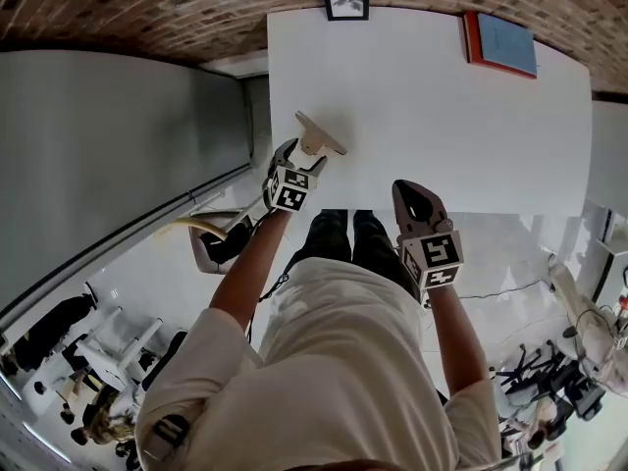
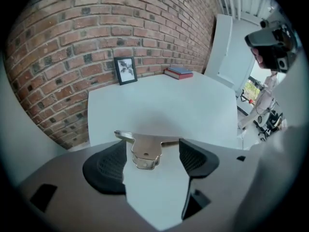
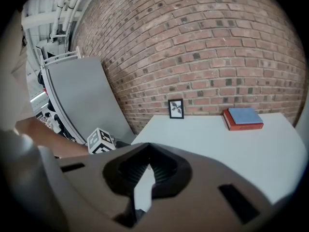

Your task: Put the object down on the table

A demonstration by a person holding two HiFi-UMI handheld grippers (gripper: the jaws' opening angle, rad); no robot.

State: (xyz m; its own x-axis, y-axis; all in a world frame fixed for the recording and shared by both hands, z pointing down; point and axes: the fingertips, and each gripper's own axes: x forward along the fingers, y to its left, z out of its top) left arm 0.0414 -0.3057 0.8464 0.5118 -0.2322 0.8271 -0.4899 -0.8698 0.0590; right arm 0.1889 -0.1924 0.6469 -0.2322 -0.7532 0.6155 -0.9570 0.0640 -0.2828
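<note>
A T-shaped metal piece lies on the white table near its front left corner. My left gripper hangs just above and behind it, open. In the left gripper view the piece sits between the two black pads with a gap on each side, and neither pad presses on it. My right gripper is held over the table's front edge, apart from the piece. Its dark fingers meet at the tips with nothing between them.
A small framed picture stands at the table's far edge against the brick wall. A red and blue book lies at the far right corner. A grey panel leans to the left of the table. Chairs and cables are on the floor behind.
</note>
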